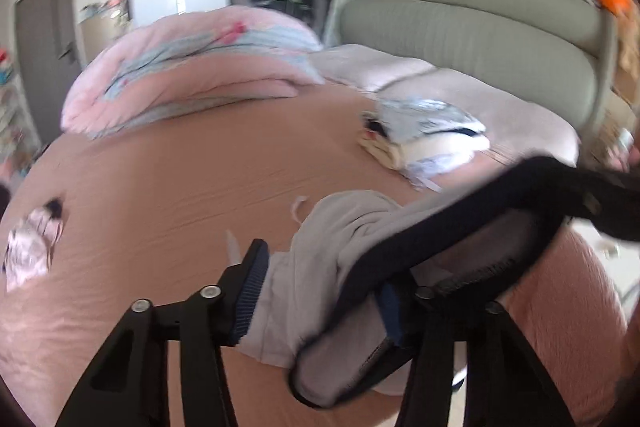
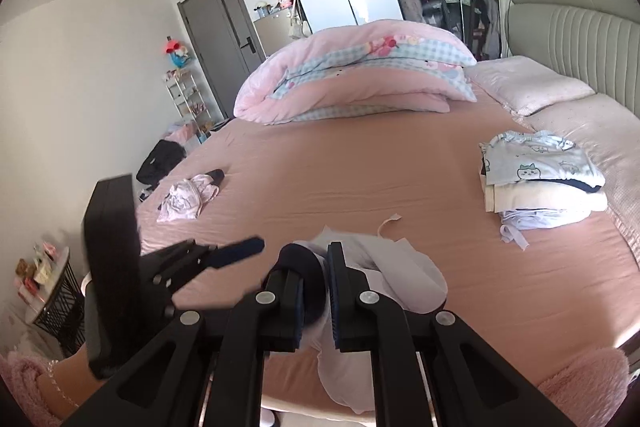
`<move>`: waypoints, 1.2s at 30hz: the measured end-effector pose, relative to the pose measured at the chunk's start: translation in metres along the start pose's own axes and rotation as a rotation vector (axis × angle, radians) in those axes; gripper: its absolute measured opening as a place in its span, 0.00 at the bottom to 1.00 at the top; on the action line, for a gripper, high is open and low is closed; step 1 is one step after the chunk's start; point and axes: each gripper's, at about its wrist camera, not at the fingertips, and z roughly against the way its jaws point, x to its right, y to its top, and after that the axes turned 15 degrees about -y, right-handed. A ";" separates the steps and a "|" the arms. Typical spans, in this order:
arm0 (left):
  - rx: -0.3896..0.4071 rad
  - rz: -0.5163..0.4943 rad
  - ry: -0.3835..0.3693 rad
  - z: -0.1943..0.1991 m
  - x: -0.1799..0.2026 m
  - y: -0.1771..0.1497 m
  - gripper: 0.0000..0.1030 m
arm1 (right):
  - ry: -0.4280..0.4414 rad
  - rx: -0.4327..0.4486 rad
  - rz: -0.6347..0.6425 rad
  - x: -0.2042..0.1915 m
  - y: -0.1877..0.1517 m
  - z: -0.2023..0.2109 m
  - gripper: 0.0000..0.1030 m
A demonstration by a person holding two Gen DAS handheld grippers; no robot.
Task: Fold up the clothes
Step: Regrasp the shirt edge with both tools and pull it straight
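Note:
A pale lilac garment with a dark navy band [image 1: 320, 275] hangs bunched at the near edge of the pink bed [image 1: 180, 187]. In the left wrist view my left gripper [image 1: 320, 291] stands wide open with the cloth between its jaws. My right gripper [image 2: 316, 291] is shut on the same garment [image 2: 400, 271], pinching its navy band. The left gripper also shows in the right wrist view [image 2: 236, 255], open, just left of the right gripper. A stack of folded clothes [image 2: 540, 183] lies at the right of the bed. A crumpled pale garment [image 2: 188, 199] lies at the left.
A rolled pink quilt [image 2: 352, 79] lies across the far side of the bed [image 2: 360, 163]. Pillows [image 2: 532, 83] and a grey-green headboard [image 2: 572, 43] are at the right. A wire side table [image 2: 52, 303] stands by the bed's near left corner.

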 end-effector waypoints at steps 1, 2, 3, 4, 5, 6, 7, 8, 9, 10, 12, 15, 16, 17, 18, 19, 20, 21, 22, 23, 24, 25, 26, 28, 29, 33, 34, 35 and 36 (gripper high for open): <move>-0.032 0.004 0.027 -0.007 -0.004 -0.001 0.34 | 0.000 -0.007 -0.005 0.001 -0.002 -0.001 0.08; -0.069 0.007 0.035 -0.015 -0.007 -0.004 0.33 | 0.000 -0.013 -0.009 0.002 -0.005 -0.003 0.08; -0.104 0.014 0.029 -0.022 -0.010 -0.008 0.27 | 0.001 -0.027 -0.012 0.003 -0.007 -0.007 0.08; -0.124 0.028 0.017 -0.027 -0.013 -0.011 0.12 | 0.001 -0.042 -0.015 0.004 -0.009 -0.011 0.08; -0.126 0.047 0.002 -0.028 -0.016 -0.012 0.07 | -0.007 -0.066 -0.016 0.004 -0.011 -0.018 0.08; -0.118 0.060 -0.008 -0.028 -0.018 -0.011 0.06 | -0.010 -0.092 -0.016 0.004 -0.013 -0.025 0.08; -0.108 0.067 -0.017 -0.028 -0.020 -0.009 0.05 | 0.003 -0.112 -0.012 0.003 -0.016 -0.030 0.08; -0.090 0.083 -0.033 -0.024 -0.022 -0.007 0.05 | 0.010 -0.121 -0.010 0.001 -0.019 -0.033 0.08; -0.068 0.107 -0.057 -0.018 -0.024 -0.005 0.05 | 0.012 -0.133 -0.006 -0.002 -0.021 -0.036 0.08; -0.045 0.130 -0.080 -0.012 -0.026 -0.003 0.05 | 0.017 -0.159 0.004 -0.005 -0.024 -0.040 0.09; 0.004 0.170 -0.126 0.000 -0.028 0.004 0.05 | 0.008 -0.212 0.013 -0.010 -0.028 -0.048 0.14; 0.055 0.168 -0.147 0.015 -0.020 0.012 0.05 | -0.006 -0.264 -0.021 -0.012 -0.036 -0.059 0.48; 0.067 0.168 -0.152 0.018 -0.018 0.014 0.05 | -0.001 -0.274 -0.043 -0.012 -0.039 -0.063 0.55; 0.079 0.167 -0.153 0.022 -0.016 0.015 0.05 | 0.004 -0.284 -0.066 -0.011 -0.042 -0.066 0.57; 0.092 0.167 -0.154 0.026 -0.014 0.017 0.05 | 0.002 -0.302 -0.091 -0.011 -0.045 -0.073 0.60; 0.105 0.167 -0.155 0.029 -0.013 0.018 0.04 | -0.001 -0.324 -0.117 -0.011 -0.049 -0.082 0.60; 0.115 0.168 -0.151 0.032 -0.012 0.019 0.04 | 0.017 -0.359 -0.145 -0.010 -0.053 -0.092 0.60; 0.122 0.178 -0.148 0.034 -0.013 0.017 0.04 | 0.034 -0.394 -0.172 -0.009 -0.058 -0.103 0.60; 0.126 0.196 -0.148 0.037 -0.016 0.015 0.04 | 0.021 -0.433 -0.199 -0.005 -0.063 -0.111 0.45; 0.131 0.216 -0.145 0.040 -0.019 0.012 0.04 | 0.007 -0.473 -0.226 -0.001 -0.068 -0.118 0.32; 0.131 0.233 -0.141 0.042 -0.023 0.007 0.04 | -0.023 -0.489 -0.241 0.005 -0.071 -0.120 0.17; 0.126 0.246 -0.137 0.045 -0.028 0.002 0.04 | -0.046 -0.478 -0.269 0.015 -0.072 -0.118 0.16; 0.121 0.260 -0.133 0.047 -0.032 -0.003 0.04 | -0.068 -0.467 -0.296 0.025 -0.073 -0.115 0.14; 0.089 0.267 -0.116 0.044 -0.038 -0.013 0.04 | -0.075 -0.440 -0.348 0.047 -0.070 -0.106 0.13; 0.070 0.268 -0.109 0.041 -0.041 -0.017 0.04 | -0.075 -0.431 -0.360 0.055 -0.068 -0.103 0.13; 0.062 0.310 -0.134 0.042 -0.046 -0.024 0.04 | 0.036 -0.402 -0.229 0.026 -0.060 -0.093 0.14; 0.081 0.317 -0.142 0.046 -0.046 -0.022 0.04 | 0.063 -0.394 -0.196 0.019 -0.058 -0.091 0.16; 0.099 0.313 -0.145 0.051 -0.043 -0.017 0.04 | 0.091 -0.386 -0.163 0.012 -0.056 -0.089 0.21; 0.116 0.307 -0.150 0.056 -0.041 -0.012 0.04 | 0.118 -0.379 -0.130 0.004 -0.055 -0.086 0.36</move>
